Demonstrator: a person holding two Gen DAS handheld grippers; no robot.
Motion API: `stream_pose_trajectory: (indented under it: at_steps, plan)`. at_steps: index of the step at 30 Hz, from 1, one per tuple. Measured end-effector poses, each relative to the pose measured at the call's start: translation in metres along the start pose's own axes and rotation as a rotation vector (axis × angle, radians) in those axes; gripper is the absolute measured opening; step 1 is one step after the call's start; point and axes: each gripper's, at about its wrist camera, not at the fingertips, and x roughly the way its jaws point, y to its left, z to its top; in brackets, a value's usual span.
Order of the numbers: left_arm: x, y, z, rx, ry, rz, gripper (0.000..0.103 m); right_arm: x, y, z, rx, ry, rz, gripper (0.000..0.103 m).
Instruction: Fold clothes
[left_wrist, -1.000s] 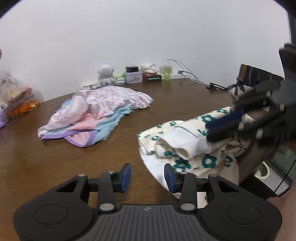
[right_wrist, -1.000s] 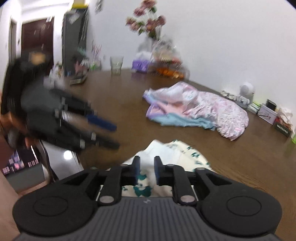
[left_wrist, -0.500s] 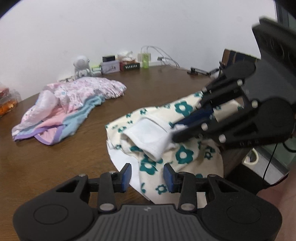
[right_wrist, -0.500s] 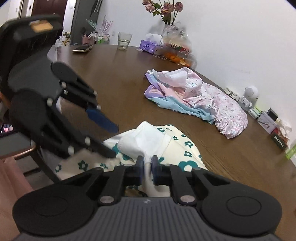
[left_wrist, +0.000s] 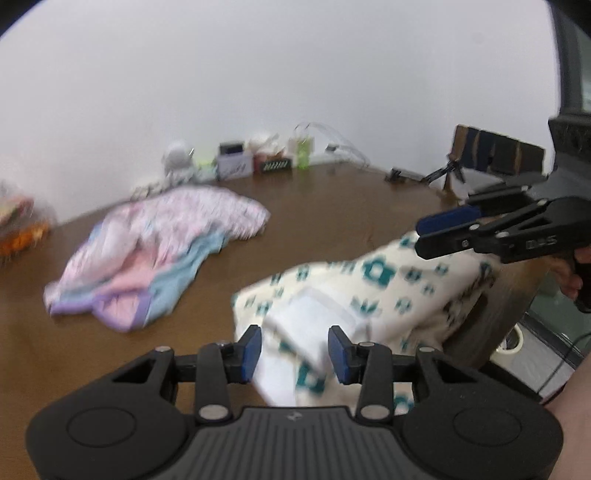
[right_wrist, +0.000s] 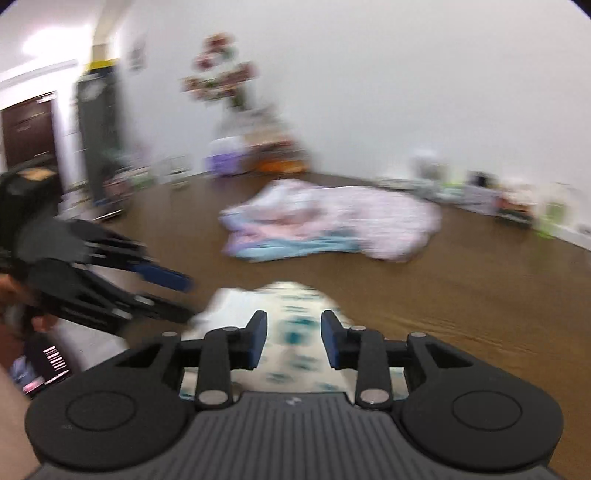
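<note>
On the near edge of the brown wooden table (left_wrist: 332, 206) lies your cream garment with teal flowers (left_wrist: 373, 280), bunched up, with a white inner layer showing and one side draping off the table's corner. Your left gripper (left_wrist: 294, 349) sits low over its near end, fingers apart, with cloth seen between the blue pads but not pinched. Your right gripper (right_wrist: 293, 338) is also spread wide and empty, held just above the same garment (right_wrist: 295, 306); seen from the left wrist camera, it hangs above the garment's far side, clear of the fabric. Farther back on the table, well apart from the floral piece, rests a crumpled pile of pink, lilac and pale blue clothes (left_wrist: 155, 254). Along the wall stand small boxes (left_wrist: 234, 164), a pale green bottle (left_wrist: 303, 153) and white cables (left_wrist: 343, 149). The right wrist view is heavily blurred; a vase of pink flowers (right_wrist: 221, 74) stands at the table's far end.
</note>
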Motion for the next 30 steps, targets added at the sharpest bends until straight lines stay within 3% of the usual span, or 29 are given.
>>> stream_pose_trajectory:
  at_steps: [4,8,12,17,21,25,28,30]
  plan:
    - [0.025,-0.02,0.021,0.083,-0.009,-0.049,0.037,-0.008,-0.021,-0.013,0.063,-0.024,-0.12,0.032]
    - [0.058,-0.035,0.023,0.129,0.05,-0.065,0.037,0.012,-0.017,-0.028,0.03,0.008,-0.146,0.034]
    - [0.072,-0.035,0.016,0.108,0.085,-0.059,0.037,0.029,-0.01,-0.049,-0.024,0.017,-0.169,0.034]
    - [0.068,-0.039,0.027,0.139,0.099,-0.049,0.037,0.023,-0.014,-0.044,-0.002,0.032,-0.143,0.035]
    - [0.056,-0.047,0.048,0.225,0.057,-0.075,0.037,-0.009,-0.029,-0.031,0.059,0.028,-0.11,0.047]
    - [0.072,-0.062,0.053,0.319,0.098,-0.126,0.031,-0.022,-0.037,-0.031,0.051,0.083,-0.142,0.047]
    - [0.092,-0.069,0.042,0.353,0.155,-0.126,0.031,-0.01,-0.042,-0.043,0.053,0.154,-0.15,0.047]
    - [0.095,-0.069,0.04,0.35,0.152,-0.12,0.031,-0.008,-0.041,-0.047,0.045,0.153,-0.151,0.047]
